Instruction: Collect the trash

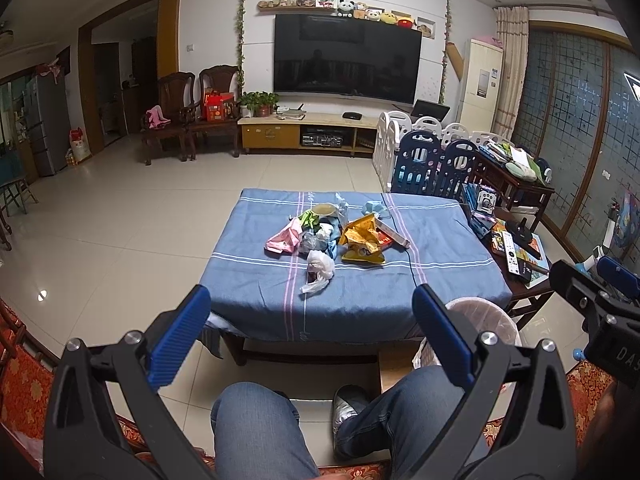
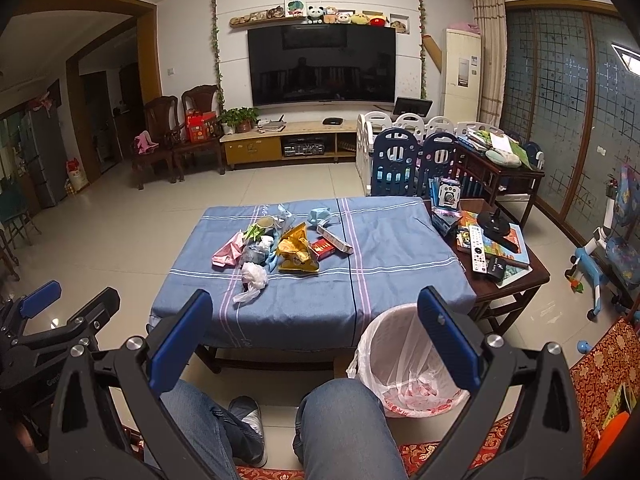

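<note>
Blue striped tablecloth point(image 2: 400, 248) carries crumpled wrappers point(image 2: 296, 254) mid-table, bagged bin point(image 2: 404, 360) near its corner; your left gripper point(image 1: 312, 332) and right gripper point(image 2: 316, 336) gape, holding nothing.

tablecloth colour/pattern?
Blue tablecloth with thin white and pink stripes, plus one dark stripe; clearest in the right wrist view.

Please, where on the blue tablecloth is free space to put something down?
The tablecloth is bare right of the trash pile, up to the cluttered side table, also along the near edge. The middle is crowded.
</note>
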A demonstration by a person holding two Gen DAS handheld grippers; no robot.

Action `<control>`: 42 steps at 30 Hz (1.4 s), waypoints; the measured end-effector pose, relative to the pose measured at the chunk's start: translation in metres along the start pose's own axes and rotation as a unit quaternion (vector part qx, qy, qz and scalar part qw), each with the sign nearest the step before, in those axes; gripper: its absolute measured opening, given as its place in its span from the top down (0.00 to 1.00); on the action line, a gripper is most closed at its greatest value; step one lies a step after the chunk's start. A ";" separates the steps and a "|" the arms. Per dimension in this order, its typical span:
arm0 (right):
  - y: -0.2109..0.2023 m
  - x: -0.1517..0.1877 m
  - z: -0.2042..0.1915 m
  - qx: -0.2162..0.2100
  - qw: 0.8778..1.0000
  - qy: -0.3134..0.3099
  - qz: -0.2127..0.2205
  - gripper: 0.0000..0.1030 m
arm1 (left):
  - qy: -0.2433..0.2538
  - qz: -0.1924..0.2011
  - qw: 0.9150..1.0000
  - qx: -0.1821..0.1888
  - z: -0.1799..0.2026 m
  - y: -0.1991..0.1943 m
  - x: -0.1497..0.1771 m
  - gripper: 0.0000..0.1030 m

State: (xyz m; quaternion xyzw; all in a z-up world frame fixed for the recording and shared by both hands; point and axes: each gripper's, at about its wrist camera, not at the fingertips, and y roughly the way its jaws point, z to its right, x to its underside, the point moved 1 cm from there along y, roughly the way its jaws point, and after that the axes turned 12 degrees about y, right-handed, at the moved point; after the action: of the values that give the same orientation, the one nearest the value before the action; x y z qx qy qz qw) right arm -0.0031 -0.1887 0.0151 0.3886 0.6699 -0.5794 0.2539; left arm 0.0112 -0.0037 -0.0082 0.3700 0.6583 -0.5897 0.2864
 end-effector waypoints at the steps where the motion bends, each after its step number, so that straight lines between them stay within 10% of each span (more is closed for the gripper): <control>1: 0.001 -0.001 -0.001 0.000 1.000 -0.001 0.000 0.03 | 0.000 0.000 1.000 0.000 -0.002 0.001 0.001 0.03; 35: 0.015 -0.001 -0.004 0.007 1.000 0.002 -0.010 0.03 | 0.011 -0.069 0.997 -0.008 -0.006 0.031 0.007 0.03; 42: 0.021 0.000 0.001 -0.002 1.000 0.013 0.006 0.03 | 0.029 -0.049 0.997 0.060 -0.005 0.031 0.017 0.03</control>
State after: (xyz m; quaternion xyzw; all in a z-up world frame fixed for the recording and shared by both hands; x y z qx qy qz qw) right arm 0.0137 -0.1889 0.0024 0.3994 0.6725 -0.5712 0.2490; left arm 0.0271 0.0051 -0.0386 0.3704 0.6473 -0.6306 0.2151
